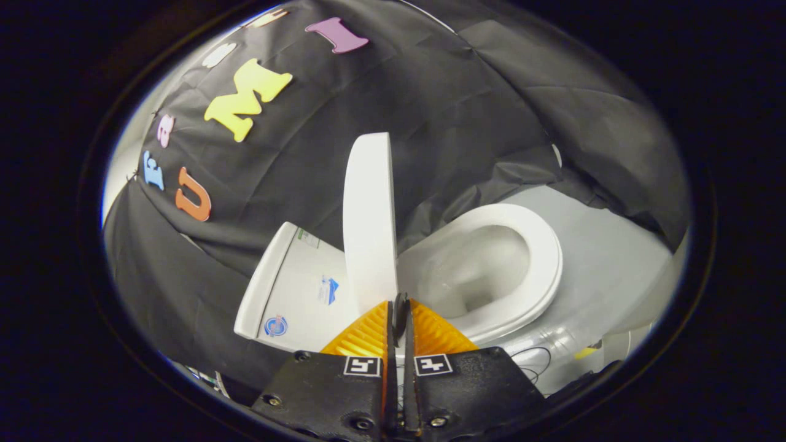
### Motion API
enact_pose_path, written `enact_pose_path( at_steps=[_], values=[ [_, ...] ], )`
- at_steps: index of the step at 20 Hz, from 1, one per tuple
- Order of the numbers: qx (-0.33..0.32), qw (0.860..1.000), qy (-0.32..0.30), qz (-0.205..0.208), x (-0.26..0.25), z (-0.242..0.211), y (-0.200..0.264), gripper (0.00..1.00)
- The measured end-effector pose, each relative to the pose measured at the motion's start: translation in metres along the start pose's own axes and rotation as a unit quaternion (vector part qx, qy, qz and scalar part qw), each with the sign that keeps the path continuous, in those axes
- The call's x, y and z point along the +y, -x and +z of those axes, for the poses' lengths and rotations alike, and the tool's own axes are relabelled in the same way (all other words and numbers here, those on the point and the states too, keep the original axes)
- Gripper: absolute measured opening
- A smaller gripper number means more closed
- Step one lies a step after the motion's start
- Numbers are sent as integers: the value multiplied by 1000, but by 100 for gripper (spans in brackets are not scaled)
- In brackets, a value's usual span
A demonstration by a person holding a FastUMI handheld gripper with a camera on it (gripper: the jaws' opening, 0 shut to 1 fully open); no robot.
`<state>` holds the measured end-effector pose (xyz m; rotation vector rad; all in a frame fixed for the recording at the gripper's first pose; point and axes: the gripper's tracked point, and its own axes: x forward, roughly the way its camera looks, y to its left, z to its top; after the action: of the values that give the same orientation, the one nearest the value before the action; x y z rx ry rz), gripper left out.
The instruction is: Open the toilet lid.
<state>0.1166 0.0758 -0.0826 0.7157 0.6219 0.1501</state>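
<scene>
Tool [399,310] closed, fingers nearly together, nothing visibly between them, tips at the toilet lid's [368,221] lower edge. Lid stands raised near vertical between tank [295,288] and seat ring [540,252], bowl exposed. Lift looks nearly done; next: tip it back onto tank, withdraw.

One toilet [491,270], one raised lid [368,215], one tank [295,288], one gripper [400,310]

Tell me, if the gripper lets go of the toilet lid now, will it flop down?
The lid stands nearly upright beside the tank, so it may stay up or lean back. It looks stiff, smooth plastic, likely slippery. The gripper fingers sit closed at its lower edge.
</scene>
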Motion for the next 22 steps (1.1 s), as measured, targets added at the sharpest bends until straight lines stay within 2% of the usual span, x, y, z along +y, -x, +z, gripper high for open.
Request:
enact_pose_path(
  at_steps=[12,22],
  values=[
    [-13,997,80,-18,50,-11,-3,11],
    [-14,993,111,-32,78,-20,-7,11]
  ],
)
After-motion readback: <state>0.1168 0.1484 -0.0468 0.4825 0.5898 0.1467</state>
